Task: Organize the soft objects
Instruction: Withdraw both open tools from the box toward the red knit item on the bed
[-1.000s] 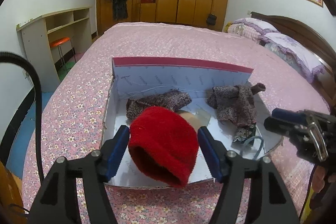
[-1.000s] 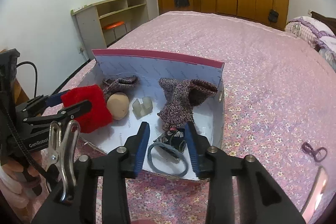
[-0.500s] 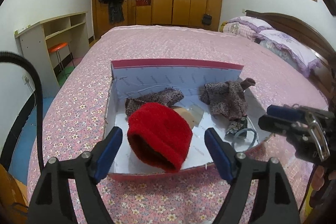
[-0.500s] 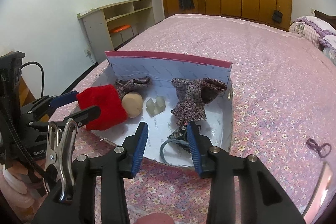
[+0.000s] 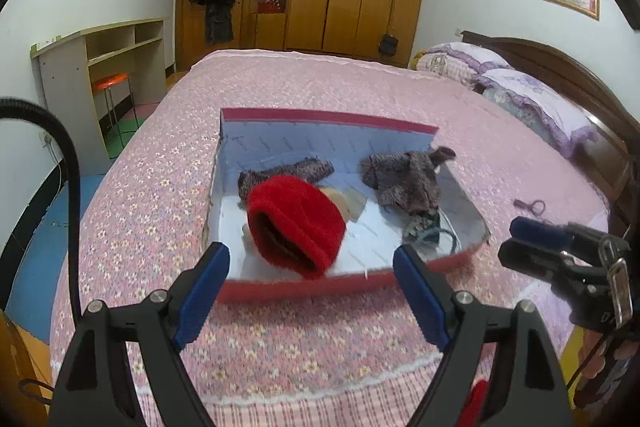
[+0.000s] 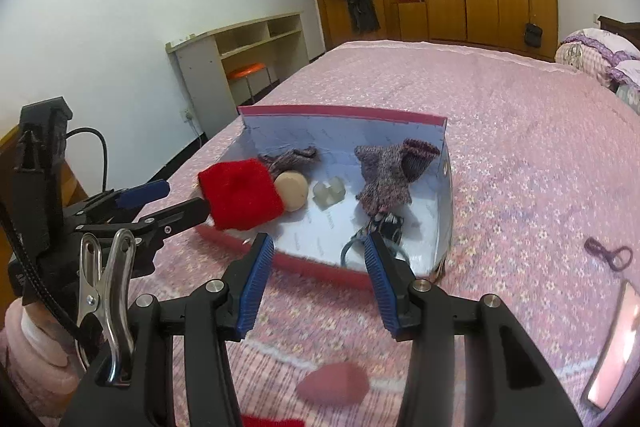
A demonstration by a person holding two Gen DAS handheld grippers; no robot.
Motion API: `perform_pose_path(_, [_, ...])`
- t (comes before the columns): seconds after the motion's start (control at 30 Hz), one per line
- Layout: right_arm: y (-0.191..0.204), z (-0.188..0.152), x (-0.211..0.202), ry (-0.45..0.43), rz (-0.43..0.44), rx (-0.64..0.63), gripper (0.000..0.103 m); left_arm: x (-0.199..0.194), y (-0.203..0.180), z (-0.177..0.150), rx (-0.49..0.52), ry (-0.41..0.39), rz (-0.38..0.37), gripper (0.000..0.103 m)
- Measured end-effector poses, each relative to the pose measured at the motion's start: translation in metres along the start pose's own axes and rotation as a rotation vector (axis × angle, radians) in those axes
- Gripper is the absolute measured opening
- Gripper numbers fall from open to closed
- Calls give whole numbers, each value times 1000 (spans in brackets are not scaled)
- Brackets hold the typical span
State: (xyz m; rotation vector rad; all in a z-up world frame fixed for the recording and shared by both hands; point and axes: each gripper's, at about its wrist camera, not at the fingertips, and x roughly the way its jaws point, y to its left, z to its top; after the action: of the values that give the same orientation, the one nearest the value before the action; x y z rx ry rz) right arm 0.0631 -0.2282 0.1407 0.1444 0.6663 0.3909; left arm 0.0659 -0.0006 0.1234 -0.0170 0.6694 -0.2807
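A red knit hat lies at the front left of an open red-edged cardboard box on the bed; it also shows in the right wrist view. My left gripper is open and empty, just in front of the box's near wall. My right gripper is open and empty, before the box's right front. In the box lie two mottled knit pieces, a beige round sponge, a clear lump and a patterned band.
The pink floral bedspread surrounds the box. A dark hair tie and a pink flat object lie to the right. A pink sponge lies near the bed's front edge. A desk and orange stool stand left, pillows at right.
My left gripper opened wide, let go of the red hat, and drew back out of the box. The right gripper also drew back and opened wider.
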Motion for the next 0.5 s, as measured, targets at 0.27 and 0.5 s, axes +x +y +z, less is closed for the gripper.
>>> perform_pose_path(0.27, [8, -38, -23, 39, -22, -15, 48, -16, -9, -31, -2, 35, -14, 87])
perform_pose_path(0.5, [8, -69, -44, 37, -64, -10, 48, -36, -18, -48, 6, 23, -22, 87])
